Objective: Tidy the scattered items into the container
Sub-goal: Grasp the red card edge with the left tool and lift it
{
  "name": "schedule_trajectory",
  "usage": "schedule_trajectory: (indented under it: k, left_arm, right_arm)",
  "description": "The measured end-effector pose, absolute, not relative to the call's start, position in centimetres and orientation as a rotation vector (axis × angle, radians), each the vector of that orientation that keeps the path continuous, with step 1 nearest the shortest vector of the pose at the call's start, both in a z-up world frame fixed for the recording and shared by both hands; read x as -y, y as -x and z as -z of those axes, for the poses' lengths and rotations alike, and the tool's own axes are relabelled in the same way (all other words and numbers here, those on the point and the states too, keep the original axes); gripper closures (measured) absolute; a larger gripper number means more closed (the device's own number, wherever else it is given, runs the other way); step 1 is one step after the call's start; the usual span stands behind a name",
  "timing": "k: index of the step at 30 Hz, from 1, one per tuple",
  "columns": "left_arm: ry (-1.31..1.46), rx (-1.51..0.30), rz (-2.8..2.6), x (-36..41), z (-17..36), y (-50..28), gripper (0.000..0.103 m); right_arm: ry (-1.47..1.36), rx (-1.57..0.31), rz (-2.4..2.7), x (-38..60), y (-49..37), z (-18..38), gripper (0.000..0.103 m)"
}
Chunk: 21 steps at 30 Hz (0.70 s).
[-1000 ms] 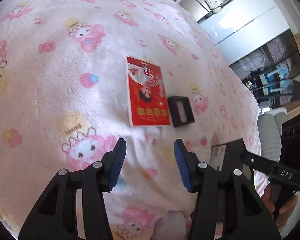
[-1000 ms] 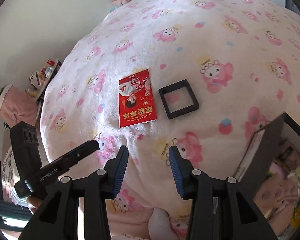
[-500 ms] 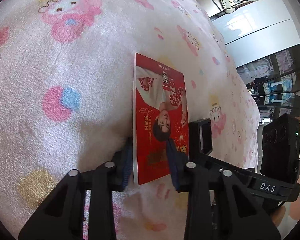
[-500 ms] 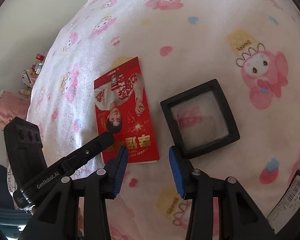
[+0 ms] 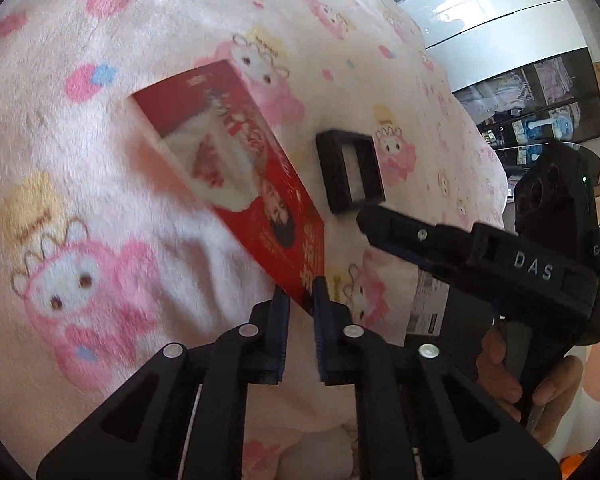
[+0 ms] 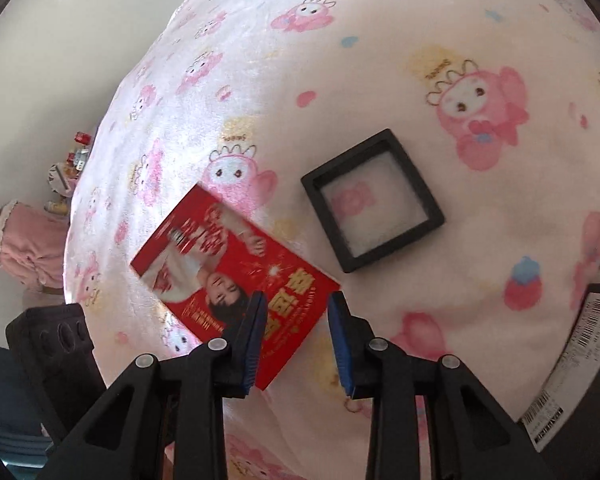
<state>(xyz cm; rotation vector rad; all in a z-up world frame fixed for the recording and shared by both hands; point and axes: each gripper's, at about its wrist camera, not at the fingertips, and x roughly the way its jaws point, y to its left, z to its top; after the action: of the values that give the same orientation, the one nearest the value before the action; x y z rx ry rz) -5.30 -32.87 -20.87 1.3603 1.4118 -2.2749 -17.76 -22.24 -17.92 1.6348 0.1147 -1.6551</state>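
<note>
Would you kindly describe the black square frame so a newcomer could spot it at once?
Look at the pink cartoon-print blanket covering the surface. Beside the red printed card lies the black square frame, flat and apart from it. Only it has a clear centre showing the blanket through.

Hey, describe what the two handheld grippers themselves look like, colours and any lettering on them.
Both are matte black plastic. The left gripper and right gripper have angular, triangulated finger arms with cut-outs, silver round rivets at the joints, and ribbed blue pads on the inner faces. Seen from the left wrist, the right unit carries white "DAS" lettering and a boxy black camera block with a small green light.
</note>
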Motion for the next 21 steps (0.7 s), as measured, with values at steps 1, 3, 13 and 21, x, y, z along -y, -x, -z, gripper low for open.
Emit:
schedule_trajectory:
  k: [1,3,13,21]
  left_arm:
    - [-1.387,-1.418,2.256,32.6,21.2,5.0,0.070]
    - [-1.370,-1.392,2.235,32.7,21.2,3.8,0.058]
    - [-1.088,-1.177,2.190,41.0,19.7,1.6,0.058]
    - [-1.159,-1.236,2.201,41.3,21.4,3.4,0.062]
  right_arm:
    - [-1.649,-0.107,1.652,21.9,17.8,18.0,0.075]
    - [-1.705,-0.052,1.607,21.4,18.1,18.6,0.075]
    - [-1.825,-0.010,1.482,22.0,17.6,22.4,0.075]
    - [-1.802,0.010,1.416,23.2,17.7,23.0,0.075]
